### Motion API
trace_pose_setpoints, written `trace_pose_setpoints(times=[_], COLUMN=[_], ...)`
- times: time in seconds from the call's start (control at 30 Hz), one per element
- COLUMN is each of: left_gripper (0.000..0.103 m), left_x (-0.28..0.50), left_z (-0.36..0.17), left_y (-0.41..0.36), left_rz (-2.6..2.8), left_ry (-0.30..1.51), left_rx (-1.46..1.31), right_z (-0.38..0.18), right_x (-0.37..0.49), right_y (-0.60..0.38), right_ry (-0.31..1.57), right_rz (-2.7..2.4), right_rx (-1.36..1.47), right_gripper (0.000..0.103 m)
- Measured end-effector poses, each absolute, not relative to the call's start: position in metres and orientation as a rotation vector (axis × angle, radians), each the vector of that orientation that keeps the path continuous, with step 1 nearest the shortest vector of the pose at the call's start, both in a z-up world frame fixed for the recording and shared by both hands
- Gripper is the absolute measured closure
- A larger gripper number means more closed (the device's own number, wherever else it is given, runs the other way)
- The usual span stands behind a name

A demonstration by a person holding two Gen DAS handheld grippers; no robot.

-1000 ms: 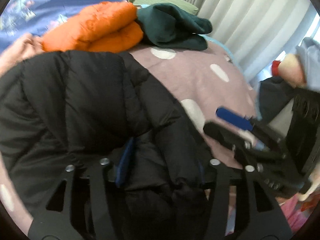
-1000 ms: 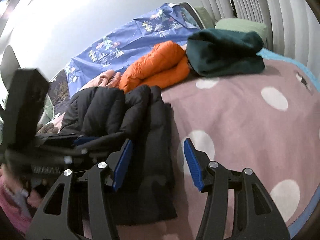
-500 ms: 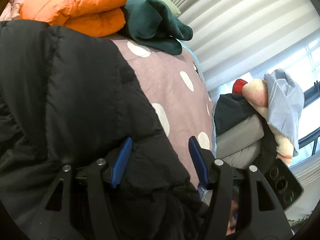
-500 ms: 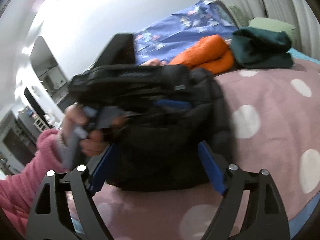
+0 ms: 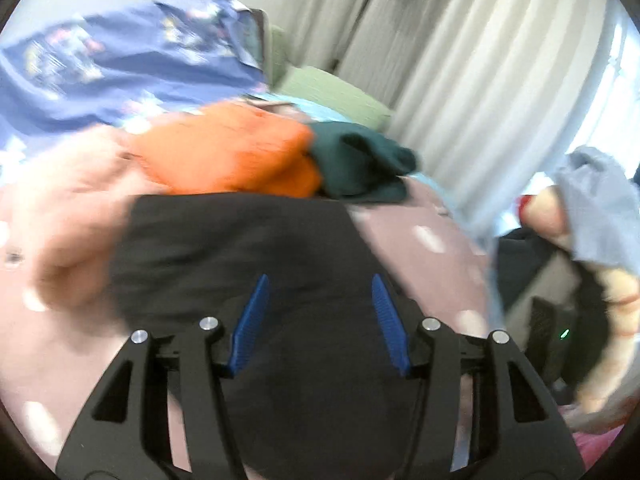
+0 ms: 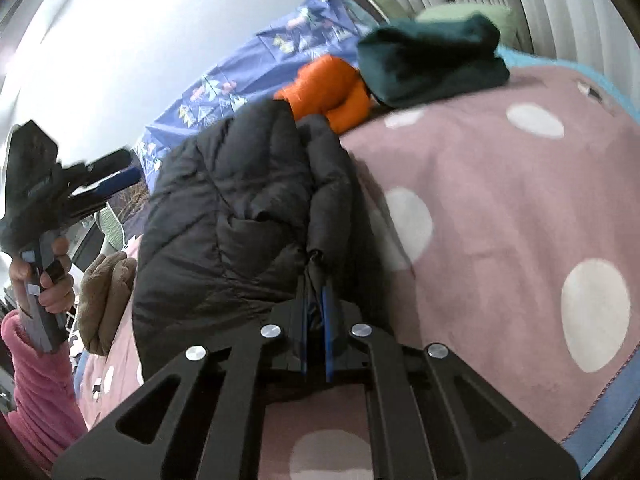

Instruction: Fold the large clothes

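Two grippers worked: the right gripper [image 6: 315,312] pinched the black jacket [image 6: 240,216] near the bed's [image 6: 500,184] front edge; the left gripper [image 5: 320,320] gaped wide. Best to pull slowly.

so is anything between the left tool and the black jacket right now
Nothing visible. The left tool is open, raised over the black jacket with only air between. The right tool is already shut on the jacket's edge. The orange jacket and green garment lie beyond it.
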State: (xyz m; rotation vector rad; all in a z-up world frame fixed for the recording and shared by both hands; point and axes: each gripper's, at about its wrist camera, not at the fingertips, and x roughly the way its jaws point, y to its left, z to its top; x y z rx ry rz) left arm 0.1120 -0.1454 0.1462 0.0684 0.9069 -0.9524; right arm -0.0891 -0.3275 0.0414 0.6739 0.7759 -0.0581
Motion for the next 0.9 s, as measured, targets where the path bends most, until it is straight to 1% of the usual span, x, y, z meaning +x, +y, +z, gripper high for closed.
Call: trace_pose_setpoints(times=[0.1, 0.17, 0.2, 0.23, 0.27, 0.3, 0.33, 0.4, 0.47, 0.5, 0.57, 0.67, 0.73, 0.77, 0.83, 0.9], left_gripper=[0.050, 0.049, 0.049, 0.048, 0.047, 0.046, 0.045, 0.040, 0.039, 0.038, 0.038, 0.038, 0.037, 0.037, 0.037, 0.037], left_x=[0.122, 0.121, 0.118, 0.117, 0.116, 0.117, 0.116, 0.114, 0.113, 0.112, 0.112, 0.110, 0.111, 0.111, 0.110, 0.110], left_z=[0.119, 0.096, 0.083, 0.074, 0.067, 0.063, 0.060, 0.056, 0.052, 0.050, 0.045, 0.035, 0.030, 0.029, 0.027, 0.027], left_y=[-0.140, -0.156, -0.169, -0.178, -0.185, -0.192, -0.197, -0.204, -0.206, -0.209, -0.208, -0.212, -0.214, -0.215, -0.215, -0.214], left_rz=[-0.915, -0.897, -0.874, -0.859, -0.853, -0.855, -0.856, -0.844, -0.832, -0.824, -0.816, -0.805, -0.797, -0.794, -0.794, -0.802], left_ry=[0.978, 0.990, 0.988, 0.992, 0.997, 0.998, 0.996, 0.986, 0.980, 0.975, 0.965, 0.935, 0.928, 0.928, 0.927, 0.921], left_rx=[0.062, 0.143, 0.208, 0.238, 0.256, 0.265, 0.273, 0.312, 0.343, 0.365, 0.387, 0.430, 0.439, 0.442, 0.444, 0.430], right_z=[0.033, 0.034, 0.036, 0.040, 0.046, 0.051, 0.054, 0.061, 0.063, 0.059, 0.040, 0.009, 0.004, 0.007, 0.016, 0.038], right_x=[-0.088, -0.087, -0.087, -0.089, -0.091, -0.095, -0.097, -0.100, -0.096, -0.092, -0.083, -0.078, -0.078, -0.079, -0.081, -0.089], right_y=[-0.319, -0.319, -0.320, -0.322, -0.323, -0.322, -0.321, -0.318, -0.309, -0.306, -0.305, -0.313, -0.314, -0.313, -0.314, -0.318], right_ry=[0.801, 0.805, 0.802, 0.797, 0.786, 0.768, 0.751, 0.717, 0.715, 0.736, 0.799, 0.845, 0.858, 0.867, 0.876, 0.837], right_rz=[-0.028, -0.036, -0.044, -0.067, -0.104, -0.125, -0.122, -0.080, -0.066, -0.094, -0.135, -0.168, -0.171, -0.172, -0.183, -0.206], right_rx=[0.650, 0.640, 0.633, 0.615, 0.587, 0.565, 0.555, 0.544, 0.509, 0.481, 0.467, 0.504, 0.506, 0.483, 0.446, 0.435], right_gripper=[0.093, 0.089, 0.080, 0.074, 0.059, 0.047, 0.045, 0.043, 0.043, 0.050, 0.072, 0.072, 0.072, 0.070, 0.061, 0.060])
